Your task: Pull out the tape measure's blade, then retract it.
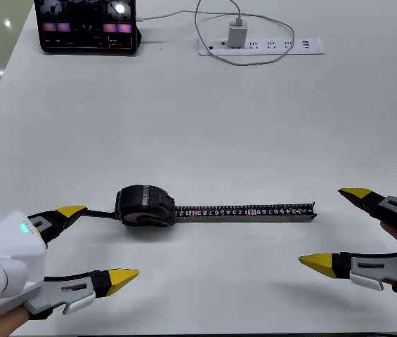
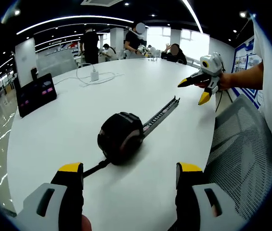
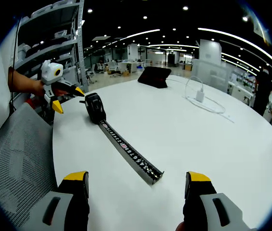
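A black tape measure lies on the white table, its blade pulled out to the right and lying flat. In the left gripper view the case sits just ahead of my open left gripper, the blade running away from it. My left gripper stands open just left of the case, not touching it. My right gripper is open a little right of the blade's end. The blade tip lies just ahead of the right gripper, which holds nothing.
A dark tablet with lit screen stands at the far left of the table. A white power strip with a charger and looped cable lies at the back. A grey mesh chair is beside the table; people stand far off.
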The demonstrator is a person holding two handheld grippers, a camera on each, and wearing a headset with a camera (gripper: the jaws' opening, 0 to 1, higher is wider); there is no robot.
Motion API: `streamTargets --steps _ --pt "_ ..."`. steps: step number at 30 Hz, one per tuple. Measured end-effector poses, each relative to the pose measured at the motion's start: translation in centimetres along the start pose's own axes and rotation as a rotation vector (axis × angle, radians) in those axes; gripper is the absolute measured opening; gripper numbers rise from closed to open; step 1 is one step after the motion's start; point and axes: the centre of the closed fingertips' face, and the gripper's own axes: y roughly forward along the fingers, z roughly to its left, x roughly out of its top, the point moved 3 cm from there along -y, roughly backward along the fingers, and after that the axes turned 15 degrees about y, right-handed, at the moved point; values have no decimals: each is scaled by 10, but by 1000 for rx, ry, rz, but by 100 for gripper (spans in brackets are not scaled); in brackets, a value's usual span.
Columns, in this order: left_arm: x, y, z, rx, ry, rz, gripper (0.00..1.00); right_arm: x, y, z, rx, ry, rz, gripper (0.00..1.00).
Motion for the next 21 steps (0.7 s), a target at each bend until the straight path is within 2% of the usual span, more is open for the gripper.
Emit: streamTargets --steps 13,21 --pt "-11 -7 -4 66 -65 -7 79 -9 -3 0 -48 45 -40 82" --pt "-17 -11 -5 107 -100 -9 81 -17 -3 1 -54 49 -30 84"
